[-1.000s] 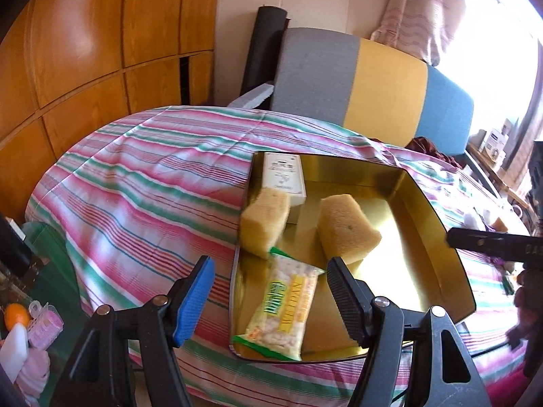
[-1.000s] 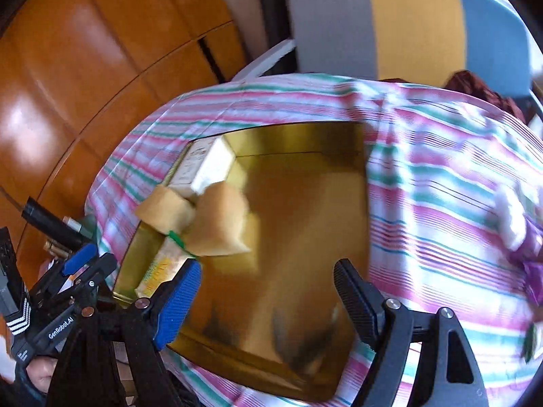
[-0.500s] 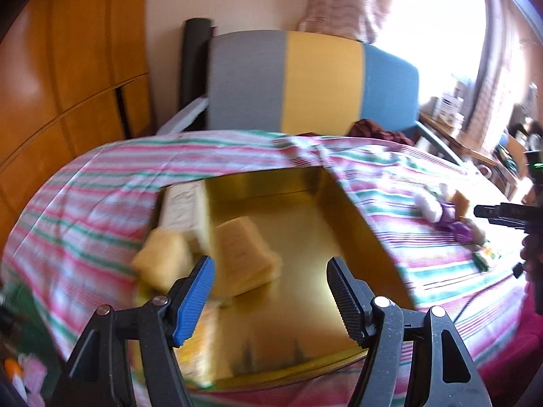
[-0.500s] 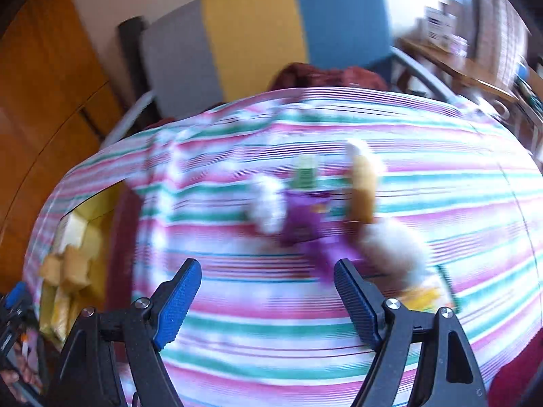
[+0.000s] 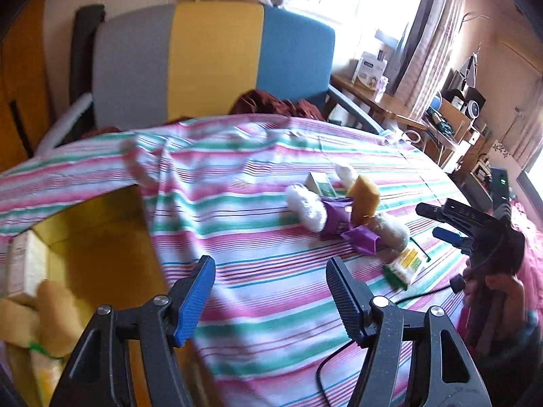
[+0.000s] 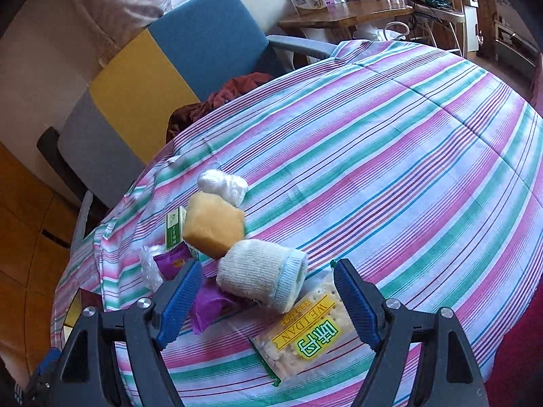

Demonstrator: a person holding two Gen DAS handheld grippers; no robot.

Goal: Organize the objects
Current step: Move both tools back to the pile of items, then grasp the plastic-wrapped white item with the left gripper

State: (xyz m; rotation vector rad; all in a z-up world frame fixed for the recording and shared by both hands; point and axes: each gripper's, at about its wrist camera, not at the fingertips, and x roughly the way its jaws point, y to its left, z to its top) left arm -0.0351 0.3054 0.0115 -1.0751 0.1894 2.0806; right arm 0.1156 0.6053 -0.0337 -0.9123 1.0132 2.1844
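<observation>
A gold tray (image 5: 95, 237) at the left holds a white box (image 5: 23, 264) and yellow sponges (image 5: 54, 312). My left gripper (image 5: 270, 271) hovers over bare striped cloth to its right; its jaws are closing with nothing between them. Farther right lies a pile: yellow sponge (image 6: 213, 224), rolled sock (image 6: 261, 278), cracker packet (image 6: 305, 332), purple packets (image 6: 210, 302), green-and-white box (image 6: 173, 227) and a white wrapped bundle (image 6: 222, 183). My right gripper (image 6: 261, 308) stands open just above the sock and the packet, its pads clear of both.
Behind the striped tablecloth (image 5: 271, 305) stands a chair with a grey, yellow and blue back (image 5: 210, 57), dark red cloth (image 5: 271, 105) on its seat. A cluttered wooden desk (image 5: 373, 98) is at the back right. A black cable (image 5: 339, 366) crosses the near cloth.
Both grippers have swung right, away from the tray. The right one now sits over the pile of loose items; the left view shows the tray only at its left edge.
</observation>
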